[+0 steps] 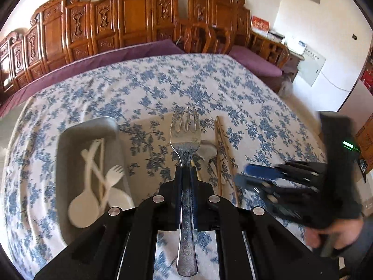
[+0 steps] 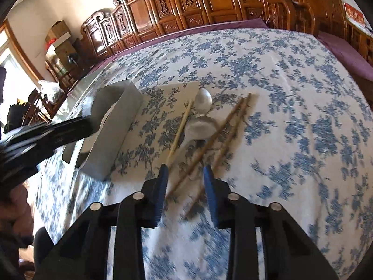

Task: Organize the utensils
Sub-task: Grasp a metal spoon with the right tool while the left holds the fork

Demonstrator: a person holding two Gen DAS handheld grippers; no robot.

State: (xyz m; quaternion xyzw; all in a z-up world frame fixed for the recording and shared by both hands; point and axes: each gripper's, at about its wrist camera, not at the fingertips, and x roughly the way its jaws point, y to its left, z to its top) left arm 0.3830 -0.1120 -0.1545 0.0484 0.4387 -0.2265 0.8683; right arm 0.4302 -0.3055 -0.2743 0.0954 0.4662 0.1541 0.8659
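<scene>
My left gripper [image 1: 185, 170] is shut on a metal fork [image 1: 185, 140], tines pointing away, held above the floral tablecloth. A grey tray [image 1: 70, 144] to its left holds white plastic spoons and a fork [image 1: 102, 182]. Wooden chopsticks [image 1: 225, 154] and metal spoons [image 1: 206, 151] lie to the right of the fork. My right gripper [image 2: 185, 172] is open and empty, just above the near ends of the chopsticks [image 2: 209, 140]; two metal spoons [image 2: 200, 126] lie beyond. The tray [image 2: 112, 135] stands to its left. The right gripper [image 1: 256, 177] shows blurred in the left wrist view.
The table [image 2: 291, 93] is covered by a blue floral cloth. Carved wooden chairs [image 1: 130, 18] and a purple bench [image 1: 93, 63] line its far side. The left gripper's arm [image 2: 46, 135] crosses over the tray in the right wrist view.
</scene>
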